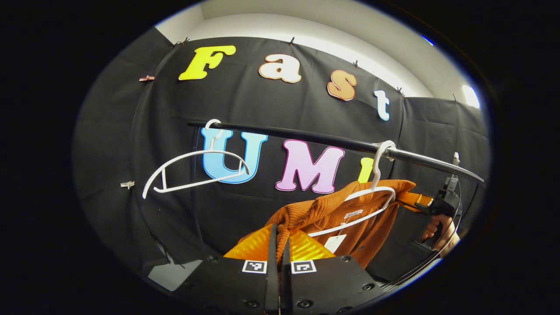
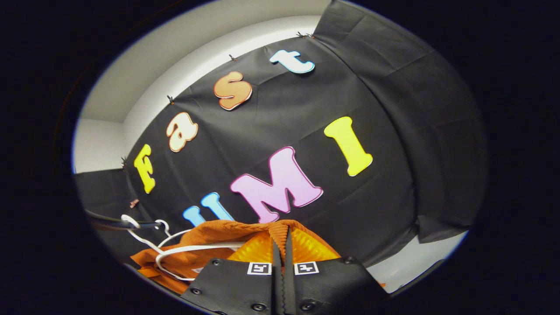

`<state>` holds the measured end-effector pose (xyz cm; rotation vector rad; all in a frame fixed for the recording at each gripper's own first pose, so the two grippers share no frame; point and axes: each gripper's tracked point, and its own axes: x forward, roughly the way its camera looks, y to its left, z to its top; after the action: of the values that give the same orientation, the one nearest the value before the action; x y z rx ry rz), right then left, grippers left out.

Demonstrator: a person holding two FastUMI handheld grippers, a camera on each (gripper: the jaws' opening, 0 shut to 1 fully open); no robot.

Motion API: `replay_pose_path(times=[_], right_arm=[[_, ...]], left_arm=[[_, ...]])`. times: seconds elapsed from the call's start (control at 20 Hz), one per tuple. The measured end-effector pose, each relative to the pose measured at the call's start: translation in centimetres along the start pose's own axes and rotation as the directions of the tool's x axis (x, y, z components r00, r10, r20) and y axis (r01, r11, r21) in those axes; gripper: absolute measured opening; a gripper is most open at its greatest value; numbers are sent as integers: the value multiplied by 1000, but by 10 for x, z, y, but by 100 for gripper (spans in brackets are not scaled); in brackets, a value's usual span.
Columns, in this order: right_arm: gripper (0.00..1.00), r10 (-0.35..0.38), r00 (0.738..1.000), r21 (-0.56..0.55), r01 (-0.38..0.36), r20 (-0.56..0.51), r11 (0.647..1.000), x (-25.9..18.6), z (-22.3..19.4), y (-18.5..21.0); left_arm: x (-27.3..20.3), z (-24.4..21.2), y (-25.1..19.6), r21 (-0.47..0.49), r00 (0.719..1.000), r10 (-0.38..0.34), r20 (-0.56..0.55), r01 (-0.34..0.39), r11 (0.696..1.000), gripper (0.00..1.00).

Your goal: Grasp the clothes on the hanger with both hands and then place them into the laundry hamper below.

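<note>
An empty white plastic hanger point(image 1: 197, 168) hangs left on the black metal rail point(image 1: 306, 138). Rightward, the rust-orange ribbed knit sweater point(image 1: 323, 214) hangs there on another white hanger point(image 1: 372, 197). The left gripper point(image 1: 278, 245) and right gripper point(image 2: 283, 245) each pinch its fabric.

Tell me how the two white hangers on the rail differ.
The empty hanger carries nothing, while the loaded hanger carries the orange sweater. The empty hanger hangs near one end of the black rail; the loaded hanger hangs farther along it, nearer the right gripper. Both are white, and both hook over the same rail.
</note>
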<state>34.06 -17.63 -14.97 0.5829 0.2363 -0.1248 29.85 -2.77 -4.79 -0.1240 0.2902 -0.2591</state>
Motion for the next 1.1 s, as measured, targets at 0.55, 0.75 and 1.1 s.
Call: replay_pose_path(times=[0.55, 0.75, 1.1], right_arm=[[5, 13, 964, 110, 17, -267, 994, -5, -138, -24], [5, 65, 942, 154, -15, -330, 988, -35, -189, -11], [5, 133, 908, 76, -112, -398, 991, -91, -245, 25]], left_arm=[[11, -25, 19, 27, 998, 33, -47, -32, 999, 6], [11, -60, 60, 40, 987, 125, -97, -121, 992, 6], [5, -163, 72, 51, 974, 117, -192, -109, 993, 6]])
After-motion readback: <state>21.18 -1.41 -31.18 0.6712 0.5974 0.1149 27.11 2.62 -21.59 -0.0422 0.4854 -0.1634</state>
